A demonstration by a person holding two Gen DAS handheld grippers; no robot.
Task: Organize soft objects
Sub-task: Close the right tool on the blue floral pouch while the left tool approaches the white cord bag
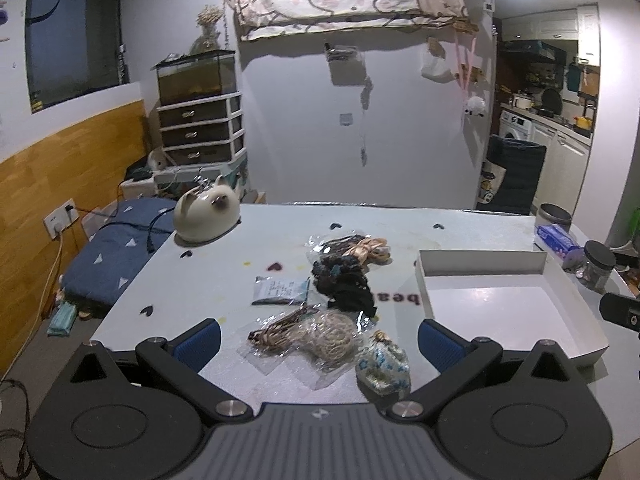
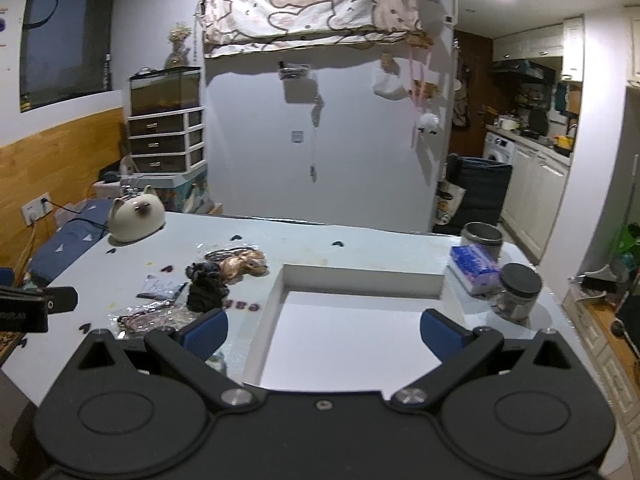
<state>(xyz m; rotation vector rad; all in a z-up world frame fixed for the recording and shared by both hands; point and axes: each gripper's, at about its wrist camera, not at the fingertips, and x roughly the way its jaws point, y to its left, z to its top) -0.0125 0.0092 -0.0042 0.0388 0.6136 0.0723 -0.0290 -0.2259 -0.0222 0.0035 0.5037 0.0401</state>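
Note:
Several soft hair ties lie on the white table (image 1: 224, 280): a floral blue-and-white scrunchie (image 1: 383, 365) nearest me, a beige bagged scrunchie (image 1: 328, 336), a black scrunchie (image 1: 346, 288) and a tan bow in a bag (image 1: 366, 250). A small packet (image 1: 282, 290) lies to their left. My left gripper (image 1: 318, 342) is open and empty, its jaws standing either side of the near items. An empty white tray (image 1: 504, 304) sits to the right. My right gripper (image 2: 324, 332) is open and empty above the tray (image 2: 352, 320). The black scrunchie (image 2: 206, 294) and bow (image 2: 240, 264) lie left of it.
A cream cat-shaped ornament (image 1: 206, 214) stands at the table's far left. A tissue pack (image 2: 474, 268), a metal tin (image 2: 480, 238) and a dark-lidded jar (image 2: 516, 290) stand right of the tray. A blue cushion (image 1: 116, 248) lies beyond the left edge.

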